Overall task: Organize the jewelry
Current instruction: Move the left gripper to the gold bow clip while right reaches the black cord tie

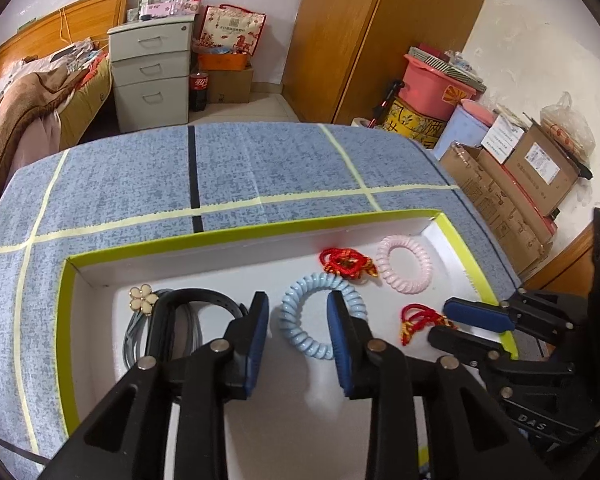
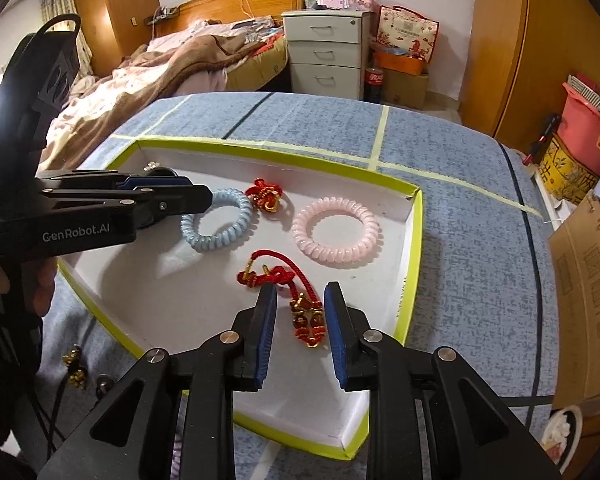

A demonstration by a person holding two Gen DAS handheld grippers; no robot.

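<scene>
With both grippers' jaws apart, L gripper [image 1: 298,314] over blue coil [image 1: 320,316], R gripper [image 2: 300,312] straddling red cord bracelet [image 2: 296,300] at tray's [image 2: 414,232] 6 o'clock, lift straight up w/o snagging.

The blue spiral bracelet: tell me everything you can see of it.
The blue spiral bracelet is a pale blue, glossy, plastic-looking coil closed into a ring. It lies flat on the white floor of the green-rimmed tray, near the middle. The left tongs stand open, one pad over the ring's hole, not pinching it. Nothing else visibly touches it.
</scene>
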